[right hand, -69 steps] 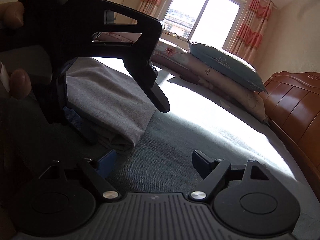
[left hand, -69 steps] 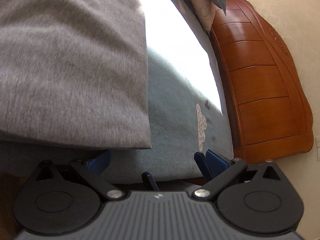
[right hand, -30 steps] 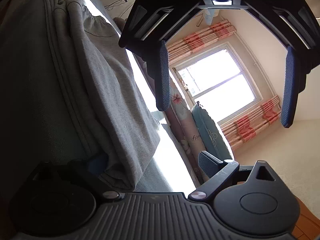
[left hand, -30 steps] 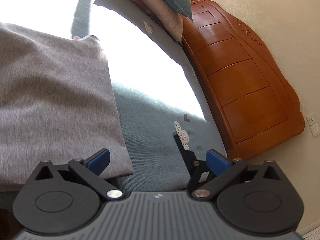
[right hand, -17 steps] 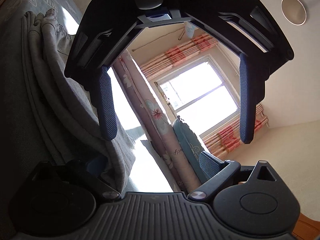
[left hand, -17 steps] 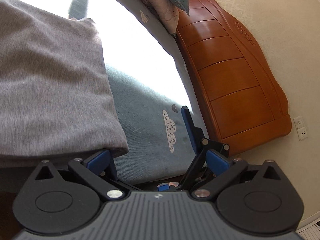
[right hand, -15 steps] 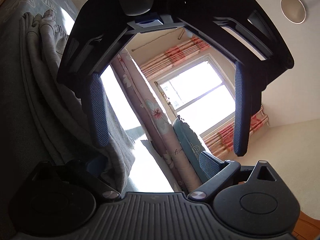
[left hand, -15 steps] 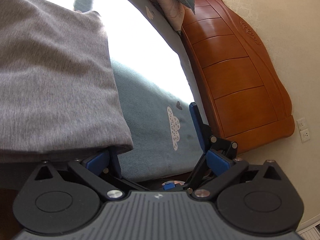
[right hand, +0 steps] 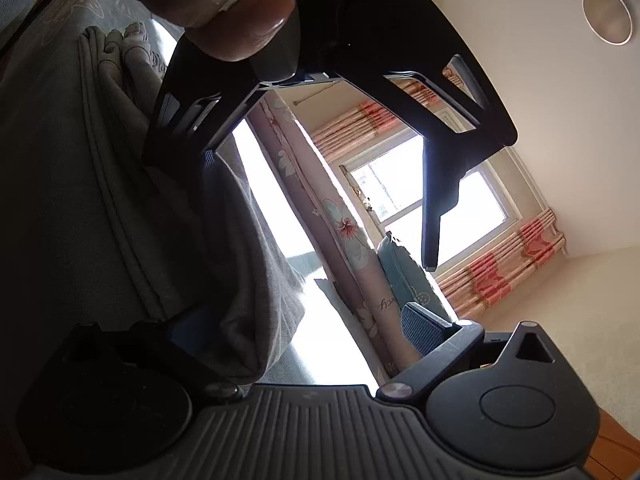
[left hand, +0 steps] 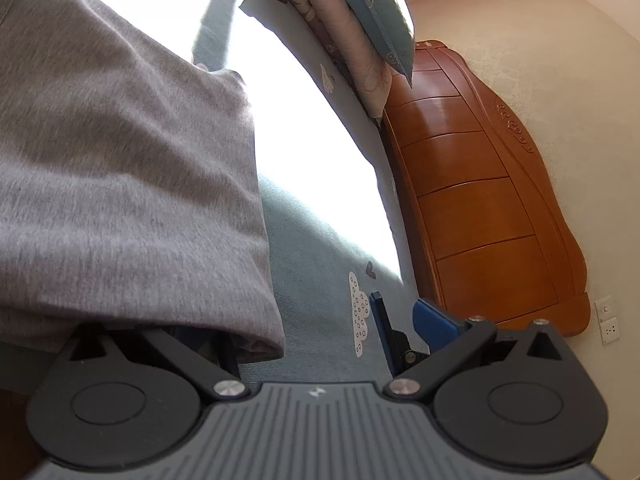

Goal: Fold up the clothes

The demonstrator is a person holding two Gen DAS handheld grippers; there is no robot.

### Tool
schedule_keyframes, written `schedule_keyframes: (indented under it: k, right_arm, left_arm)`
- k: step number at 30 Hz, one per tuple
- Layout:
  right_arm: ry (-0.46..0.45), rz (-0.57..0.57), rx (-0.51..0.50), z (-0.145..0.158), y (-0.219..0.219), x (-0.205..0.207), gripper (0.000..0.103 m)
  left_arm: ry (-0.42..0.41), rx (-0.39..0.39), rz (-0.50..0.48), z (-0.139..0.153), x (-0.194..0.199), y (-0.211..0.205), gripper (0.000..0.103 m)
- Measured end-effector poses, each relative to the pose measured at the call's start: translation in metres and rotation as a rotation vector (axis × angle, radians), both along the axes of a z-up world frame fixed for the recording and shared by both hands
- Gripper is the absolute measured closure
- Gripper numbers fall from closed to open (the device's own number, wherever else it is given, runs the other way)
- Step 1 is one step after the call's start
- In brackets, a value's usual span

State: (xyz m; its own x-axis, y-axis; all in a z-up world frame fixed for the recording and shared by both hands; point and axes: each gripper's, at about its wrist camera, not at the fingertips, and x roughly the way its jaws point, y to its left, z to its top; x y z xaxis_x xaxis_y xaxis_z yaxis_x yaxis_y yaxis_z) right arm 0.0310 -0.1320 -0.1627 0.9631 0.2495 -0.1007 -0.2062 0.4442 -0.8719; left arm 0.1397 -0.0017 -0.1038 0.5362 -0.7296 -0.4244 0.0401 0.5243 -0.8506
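Jaws of the left gripper stand wide apart: its near finger is tucked under the folded edge of the grey garment, hidden by the cloth, while the far blue-padded finger sits clear of the fabric over the bed sheet. Nothing is clamped between them; the garment's rounded fold only drapes over one side. Just past the free finger a white cloud print marks the sheet, and beyond that rises the wooden headboard, with stacked pillows leaning against its upper end. The right gripper is likewise spread wide, one finger buried beneath the same grey garment's bunched fold, the other, a textured dark pad, standing free in the air. Whether the buried finger presses on cloth cannot be told. Straight ahead of these jaws hangs the left gripper's black frame, seen from its front, held by a hand at the top of the view. Further off are a floral bolster, a bright window and striped pink curtains.
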Motion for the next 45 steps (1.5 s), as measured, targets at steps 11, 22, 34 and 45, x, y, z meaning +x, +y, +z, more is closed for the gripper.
schedule_keyframes:
  k: [11, 22, 34, 45]
  right_arm:
    - [0.137, -0.179, 0.134, 0.023, -0.012, 0.021, 0.004]
    - [0.234, -0.236, 0.198, -0.013, -0.051, 0.007, 0.004]
    - [0.391, -0.128, 0.222, 0.034, -0.055, 0.005, 0.062]
    - [0.514, -0.120, 0.356, 0.037, -0.008, 0.040, 0.064]
  left_arm:
    - [0.033, 0.072, -0.102, 0.000, -0.008, -0.006, 0.001]
    - [-0.139, 0.304, -0.073, 0.024, 0.000, -0.002, 0.001]
    - [-0.285, 0.382, -0.043, 0.043, -0.001, 0.017, 0.001]
    - [-0.056, 0.416, 0.071, 0.007, 0.063, 0.070, 0.001]
